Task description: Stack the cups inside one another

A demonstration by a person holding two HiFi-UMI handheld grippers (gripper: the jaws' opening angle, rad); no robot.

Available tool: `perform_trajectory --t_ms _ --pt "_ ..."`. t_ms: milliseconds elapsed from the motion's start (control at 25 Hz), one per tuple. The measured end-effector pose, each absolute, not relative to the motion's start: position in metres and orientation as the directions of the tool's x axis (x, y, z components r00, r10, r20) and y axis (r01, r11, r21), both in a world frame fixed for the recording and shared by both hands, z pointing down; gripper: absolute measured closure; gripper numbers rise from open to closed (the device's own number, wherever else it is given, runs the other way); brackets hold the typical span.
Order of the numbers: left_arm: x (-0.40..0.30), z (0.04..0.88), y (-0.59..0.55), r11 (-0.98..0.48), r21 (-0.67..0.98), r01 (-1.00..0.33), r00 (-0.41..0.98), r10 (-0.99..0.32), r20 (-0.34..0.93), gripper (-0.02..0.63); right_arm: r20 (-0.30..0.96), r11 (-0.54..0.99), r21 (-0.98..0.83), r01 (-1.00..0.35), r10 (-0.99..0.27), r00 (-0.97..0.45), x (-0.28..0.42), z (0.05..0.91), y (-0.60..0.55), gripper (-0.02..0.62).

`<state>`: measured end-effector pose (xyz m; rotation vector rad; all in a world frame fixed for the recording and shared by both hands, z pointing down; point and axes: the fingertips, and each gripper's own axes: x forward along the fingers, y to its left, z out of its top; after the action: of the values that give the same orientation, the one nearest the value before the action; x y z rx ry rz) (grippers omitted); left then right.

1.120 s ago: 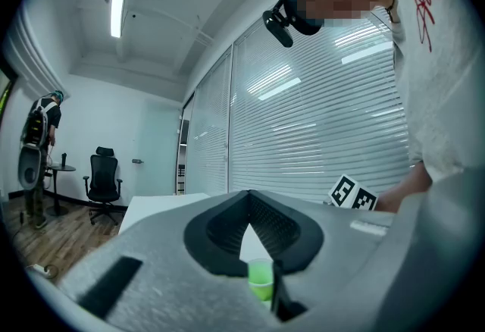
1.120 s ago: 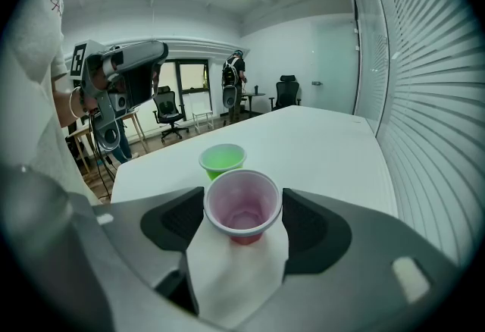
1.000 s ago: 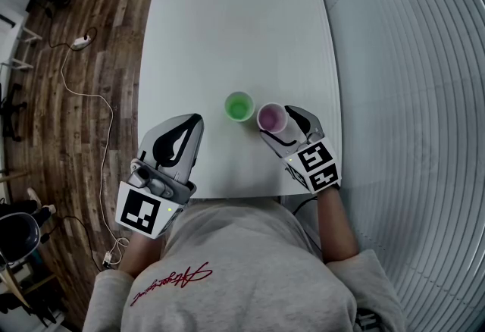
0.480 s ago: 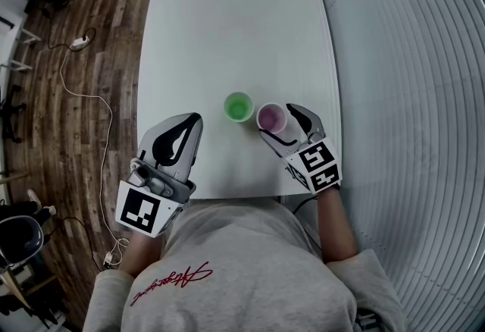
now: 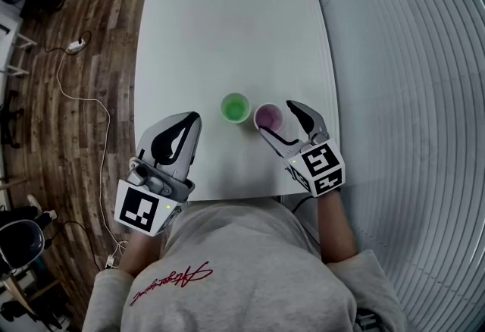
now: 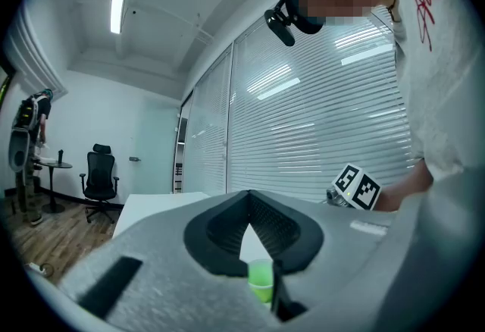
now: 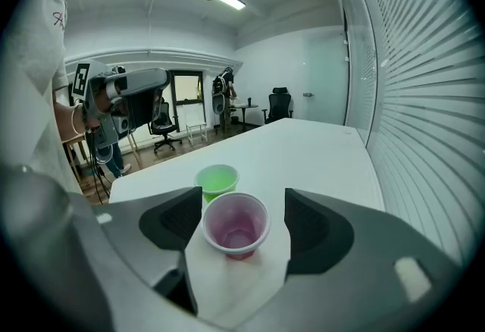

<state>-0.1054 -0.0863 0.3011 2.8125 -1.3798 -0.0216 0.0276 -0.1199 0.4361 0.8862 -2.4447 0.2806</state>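
left tongs [image 5: 194, 119] closed, right tongs [image 5: 278, 120] wide, just narrowed slightly, around pink cup [image 5: 268, 117], green cup [image 5: 236, 108] beside

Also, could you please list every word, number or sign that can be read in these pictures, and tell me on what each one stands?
On the grey sweatshirt: a red script, cursive and too blurred to read.
On the left marker cube and the right marker cube: black-and-white square patterns only, no letters.
On the green cup and the pink cup: no print visible.
No text can be quoted.
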Motion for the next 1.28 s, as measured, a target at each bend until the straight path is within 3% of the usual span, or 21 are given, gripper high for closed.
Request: perform_trajectory --t_ms 280,600,1040,1280 --pt "-0.093 0.309 -0.094 -0.63 0.022 -0.776 0.63 -0.777 -0.005 0.612 0.486 0.731 -0.017 -0.682 -0.59 -0.645 0.04 0.429 -0.131 0.287" --pt "-0.094 0.316 -0.104 -0.629 0.02 -0.777 0.629 -0.777 0.016 0.612 0.42 0.695 -0.026 -0.718 -0.644 -0.639 0.046 0.414 -0.146 0.364" --pt "-0.095 0.318 -0.109 -0.636 0.024 -0.771 0.636 -0.771 0.022 0.612 0.411 0.671 -0.021 -0.741 -0.67 -0.618 0.045 0.411 -0.151 0.431" --pt "-0.102 0.319 -0.107 -0.639 0.024 -0.769 0.639 -0.769 0.023 0.612 0.395 0.646 -0.013 -0.763 -0.697 -0.598 0.043 0.406 -0.15 0.508"
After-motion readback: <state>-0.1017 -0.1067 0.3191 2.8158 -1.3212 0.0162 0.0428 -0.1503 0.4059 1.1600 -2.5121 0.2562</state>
